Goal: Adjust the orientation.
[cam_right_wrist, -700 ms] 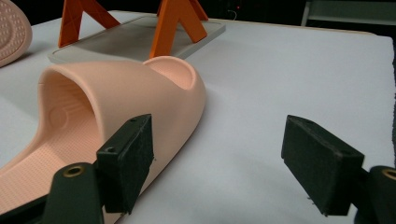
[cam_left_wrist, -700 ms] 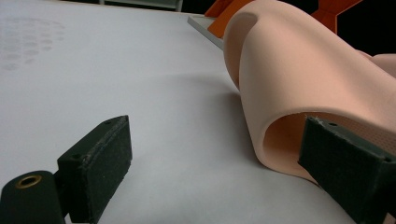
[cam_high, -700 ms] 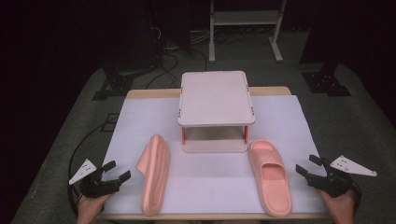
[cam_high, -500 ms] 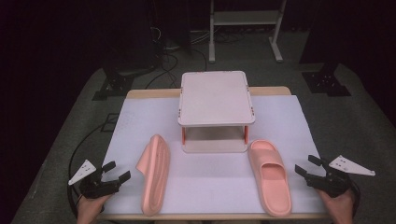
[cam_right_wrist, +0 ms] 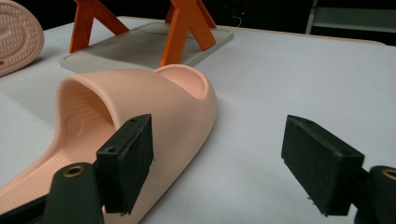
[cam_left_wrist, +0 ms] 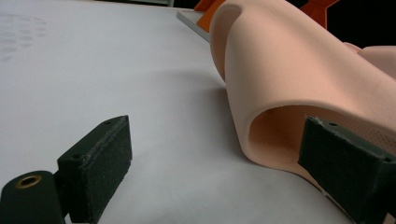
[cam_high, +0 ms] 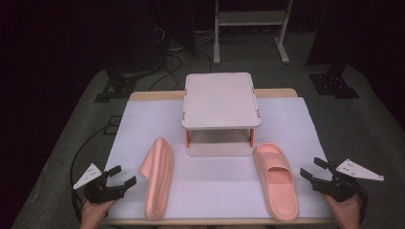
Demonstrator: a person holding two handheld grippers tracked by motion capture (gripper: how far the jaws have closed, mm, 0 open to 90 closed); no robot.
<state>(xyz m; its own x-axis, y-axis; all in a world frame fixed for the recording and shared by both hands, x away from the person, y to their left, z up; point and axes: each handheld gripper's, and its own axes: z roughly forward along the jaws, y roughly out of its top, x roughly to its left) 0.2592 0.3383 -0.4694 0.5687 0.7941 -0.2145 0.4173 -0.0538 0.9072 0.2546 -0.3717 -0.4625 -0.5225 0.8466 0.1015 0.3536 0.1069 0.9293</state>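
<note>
You are holding both grippers almost where they were, jaws apart, beside the slippers flanking the rack; no grasp is starting yet.

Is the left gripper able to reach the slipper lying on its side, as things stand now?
Probably yes. The left gripper is open beside the tipped slipper, and only bare white table cover lies between them.

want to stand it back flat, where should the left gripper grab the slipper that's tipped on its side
Probably the strap arch of the left slipper. It lies on its edge with the strap opening toward the left gripper, so come in from the left, one jaw inside the arch, one outside.
</note>
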